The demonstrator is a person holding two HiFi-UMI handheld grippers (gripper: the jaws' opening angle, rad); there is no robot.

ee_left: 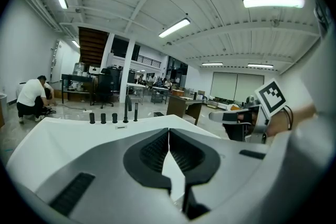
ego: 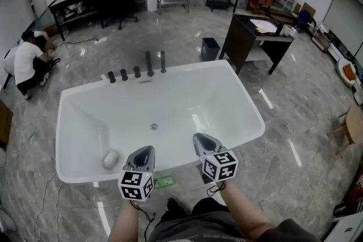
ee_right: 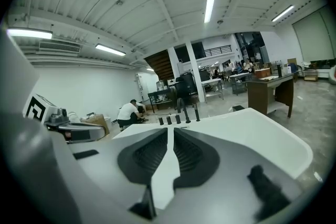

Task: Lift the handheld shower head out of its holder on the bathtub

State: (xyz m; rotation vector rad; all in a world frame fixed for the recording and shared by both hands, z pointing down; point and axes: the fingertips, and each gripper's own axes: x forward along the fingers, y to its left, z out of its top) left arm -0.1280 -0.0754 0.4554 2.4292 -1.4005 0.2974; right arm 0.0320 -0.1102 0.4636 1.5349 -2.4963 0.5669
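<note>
Left gripper (ego: pixel 144 153) and right gripper (ego: pixel 201 140) both closed, empty, over bathtub (ego: pixel 249 116) near rim; handheld shower head (ego: pixel 163 61) upright on far rim, rightmost fitting; advice: open jaws first, grip its stem squarely, lift straight.

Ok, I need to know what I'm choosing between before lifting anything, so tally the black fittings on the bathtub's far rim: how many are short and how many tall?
Short knobs: 3
Tall fittings: 2
Total: 5
</note>
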